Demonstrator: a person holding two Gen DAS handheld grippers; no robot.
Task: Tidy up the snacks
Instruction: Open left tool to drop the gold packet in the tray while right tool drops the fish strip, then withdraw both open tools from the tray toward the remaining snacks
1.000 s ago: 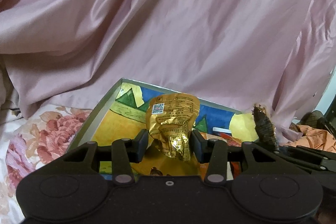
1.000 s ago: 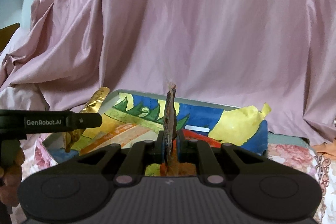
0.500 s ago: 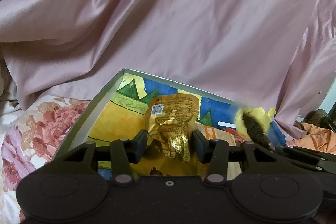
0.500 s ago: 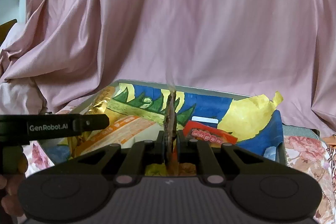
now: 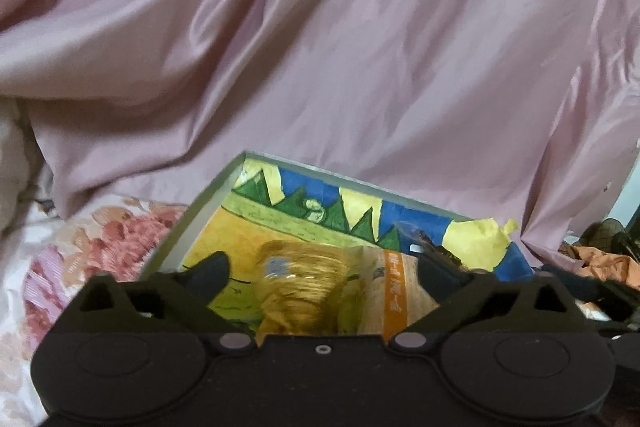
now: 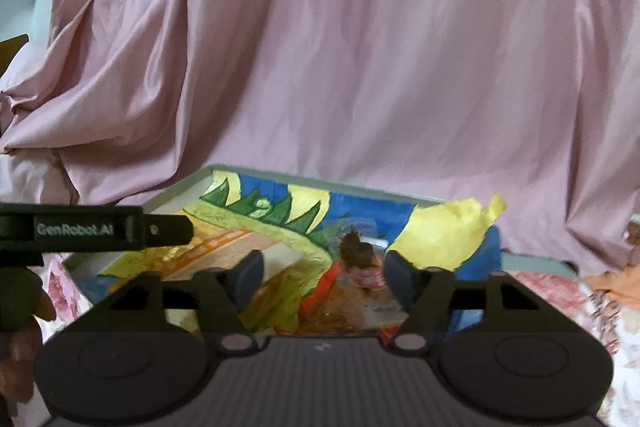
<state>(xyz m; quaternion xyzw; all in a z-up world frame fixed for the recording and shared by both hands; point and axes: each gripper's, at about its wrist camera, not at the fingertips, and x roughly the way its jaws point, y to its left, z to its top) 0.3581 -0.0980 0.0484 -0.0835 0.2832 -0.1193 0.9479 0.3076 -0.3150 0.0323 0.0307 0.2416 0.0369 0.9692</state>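
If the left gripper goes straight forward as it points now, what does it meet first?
Probably the gold snack packet, blurred, lying between the open fingers of the left gripper; beyond it, the painted floor of the box. Depth is unclear.

drape [image 5: 360, 47]: dusty pink satin, glossy folds
bedsheet [image 5: 80, 259]: white, printed with pink and rust-red flowers
box rim [image 5: 208, 203]: pale grey-green
box lining [image 6: 280, 211]: painted paper with green peaks, yellow gaps, blue band, orange-yellow ground
crumpled paper [image 6: 448, 231]: plain yellow
gold packet [image 5: 304, 287]: shiny gold foil, blurred
dark snack [image 6: 356, 251]: brown-black
grippers [image 5: 324, 275]: matte black
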